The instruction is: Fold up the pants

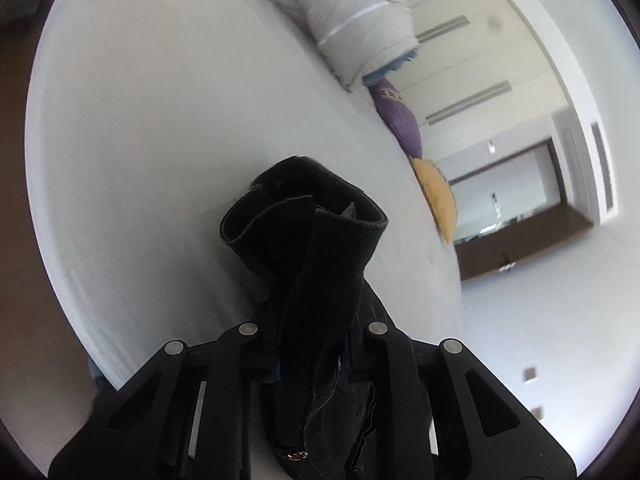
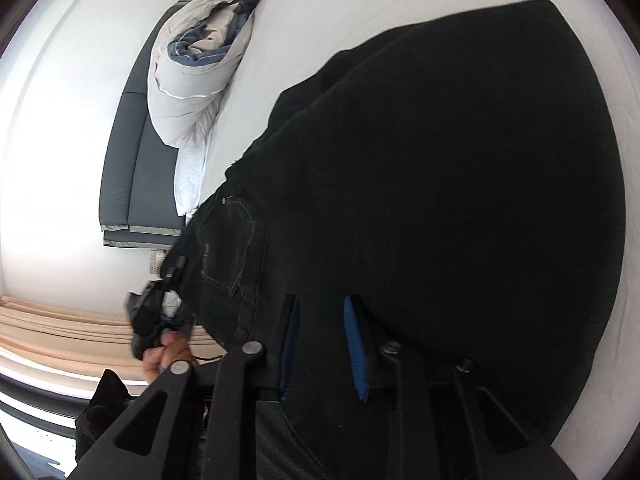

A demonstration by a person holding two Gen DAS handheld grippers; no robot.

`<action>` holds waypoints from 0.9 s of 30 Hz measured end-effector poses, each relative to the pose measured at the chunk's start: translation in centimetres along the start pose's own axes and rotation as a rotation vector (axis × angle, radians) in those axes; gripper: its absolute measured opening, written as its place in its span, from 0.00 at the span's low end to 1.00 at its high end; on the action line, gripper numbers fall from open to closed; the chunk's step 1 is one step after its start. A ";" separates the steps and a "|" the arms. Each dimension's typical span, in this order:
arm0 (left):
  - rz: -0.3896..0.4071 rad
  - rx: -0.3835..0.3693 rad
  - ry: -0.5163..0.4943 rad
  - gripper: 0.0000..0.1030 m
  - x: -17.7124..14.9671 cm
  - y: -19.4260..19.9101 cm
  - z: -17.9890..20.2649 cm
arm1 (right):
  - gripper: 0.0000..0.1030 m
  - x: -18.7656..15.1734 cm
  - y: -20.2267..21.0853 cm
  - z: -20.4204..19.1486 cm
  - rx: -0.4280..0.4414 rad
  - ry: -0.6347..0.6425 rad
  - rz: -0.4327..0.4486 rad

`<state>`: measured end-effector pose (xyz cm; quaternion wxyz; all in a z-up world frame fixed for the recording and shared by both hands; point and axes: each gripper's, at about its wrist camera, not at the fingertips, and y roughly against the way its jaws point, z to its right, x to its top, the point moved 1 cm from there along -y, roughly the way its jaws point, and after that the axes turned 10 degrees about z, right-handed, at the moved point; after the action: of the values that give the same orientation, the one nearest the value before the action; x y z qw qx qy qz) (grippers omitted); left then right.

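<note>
Black pants (image 2: 440, 184) lay spread on white bed (image 1: 160, 120). Left hand-held gripper (image 1: 312, 344) clamped bunched pants fabric, lifted off bed. Right hand-held gripper (image 2: 324, 344), jaws narrow, blue pads (image 2: 354, 344) flanking pants fabric; contact unclear. Rolled duvet (image 2: 188, 92) at headboard.

Both wrist views close, angled down over the bed (image 1: 160, 120), sharing black pants (image 2: 440, 160), rolled duvet (image 1: 356, 20)
</note>
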<state>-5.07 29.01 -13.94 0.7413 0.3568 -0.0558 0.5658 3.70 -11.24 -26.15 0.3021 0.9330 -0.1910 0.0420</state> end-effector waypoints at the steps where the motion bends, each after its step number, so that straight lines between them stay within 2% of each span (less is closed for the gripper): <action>1: 0.009 -0.008 -0.105 0.17 -0.2 0.4 2.8 | 0.20 0.0 0.0 0.2 0.001 -0.004 0.002; 3: 0.011 -0.053 -0.313 0.14 -1.5 1.0 8.7 | 0.20 0.1 0.0 0.5 0.016 -0.019 0.012; 5: -0.023 -0.111 -0.556 0.12 -5.0 1.2 14.8 | 0.23 0.2 0.3 0.7 0.045 -0.039 0.021; 7: -0.084 -0.180 -0.790 0.08 -10.3 1.2 19.3 | 0.39 0.3 1.1 1.0 0.106 -0.088 0.047; 9: -0.165 -0.216 -1.030 0.04 -17.0 1.0 21.7 | 0.65 0.6 2.6 1.0 0.176 -0.136 0.107; 11: -0.212 -0.219 -1.222 0.03 -22.8 0.7 22.2 | 0.78 1.1 4.3 1.0 0.238 -0.164 0.156; 12: -0.230 -0.218 -1.279 0.02 -24.9 0.6 22.1 | 0.82 1.4 5.1 1.0 0.251 -0.164 0.175; 14: -0.249 -0.225 -1.316 0.02 -27.4 0.8 22.0 | 0.89 1.9 6.3 0.9 0.241 -0.138 0.199; 16: -0.246 -0.229 -1.331 0.02 -28.5 1.2 22.1 | 0.90 2.1 6.5 1.0 0.203 -0.118 0.191; 19: -0.227 -0.211 -1.345 0.01 -28.5 1.3 22.3 | 0.90 2.1 5.5 1.5 0.166 -0.128 0.151; 23: -0.097 -0.115 -1.285 0.02 -24.7 2.1 21.9 | 0.90 2.2 5.0 0.5 0.181 -0.099 0.143; 25: -0.096 -0.044 -1.278 0.02 -22.3 1.2 21.2 | 0.90 2.5 4.4 0.4 0.178 -0.100 0.135; 27: -0.096 0.006 -1.342 0.02 -21.8 0.5 20.8 | 0.90 2.7 3.9 0.5 0.173 -0.114 0.130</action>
<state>-6.53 -0.72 -8.91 0.5694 0.6352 -0.4867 0.1880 4.62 -15.35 -23.90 0.2056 0.9422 -0.2633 0.0248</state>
